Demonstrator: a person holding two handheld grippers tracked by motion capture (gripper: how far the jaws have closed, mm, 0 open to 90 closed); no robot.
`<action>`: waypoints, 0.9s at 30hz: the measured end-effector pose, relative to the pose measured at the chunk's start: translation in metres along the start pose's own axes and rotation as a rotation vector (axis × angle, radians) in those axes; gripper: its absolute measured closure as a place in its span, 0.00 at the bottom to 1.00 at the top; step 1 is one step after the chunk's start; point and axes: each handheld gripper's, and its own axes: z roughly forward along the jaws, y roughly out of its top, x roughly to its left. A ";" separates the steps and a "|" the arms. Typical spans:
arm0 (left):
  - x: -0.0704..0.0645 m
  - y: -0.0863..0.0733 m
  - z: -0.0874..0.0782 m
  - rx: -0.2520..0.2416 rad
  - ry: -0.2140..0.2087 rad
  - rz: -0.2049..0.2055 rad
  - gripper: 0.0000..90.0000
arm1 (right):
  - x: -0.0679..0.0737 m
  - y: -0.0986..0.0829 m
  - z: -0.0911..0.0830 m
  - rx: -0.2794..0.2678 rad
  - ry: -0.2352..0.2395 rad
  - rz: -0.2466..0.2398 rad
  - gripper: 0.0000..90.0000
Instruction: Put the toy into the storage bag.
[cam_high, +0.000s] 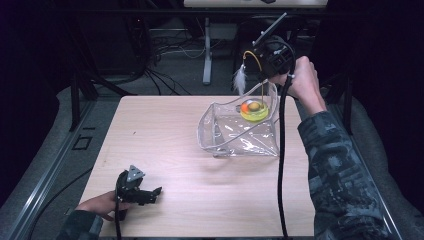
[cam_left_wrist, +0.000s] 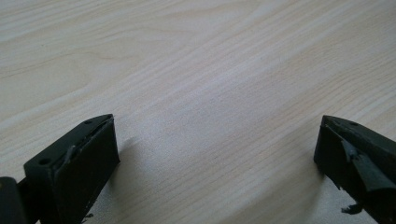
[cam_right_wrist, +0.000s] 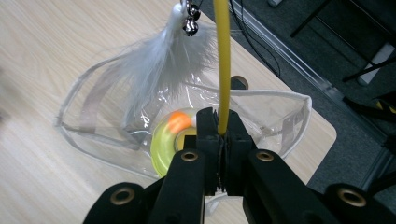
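The right tongs (cam_right_wrist: 223, 135) pinch the yellow wand (cam_right_wrist: 223, 65) of a cat toy at the desk's (cam_high: 165, 150) far right, above an open clear pouch (cam_high: 240, 135). The wand stands upright from a yellow-green round base (cam_high: 254, 111) inside the pouch, its long axis vertical, then arches over. The right tongs view shows a white feather (cam_right_wrist: 159, 70) and small bells (cam_right_wrist: 189, 23) hanging from its tip. At near left, the left tongs (cam_left_wrist: 215, 154) rest spread over bare wood.
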 end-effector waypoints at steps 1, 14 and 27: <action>0.000 0.000 0.000 0.000 0.000 -0.001 0.00 | -0.001 -0.001 0.003 0.002 0.001 0.003 0.98; 0.000 0.000 0.000 0.000 0.000 0.000 0.00 | 0.000 -0.019 0.037 0.038 0.000 0.001 0.98; 0.000 0.000 0.000 0.001 0.000 0.005 0.00 | -0.003 -0.037 0.059 0.089 0.020 0.003 0.98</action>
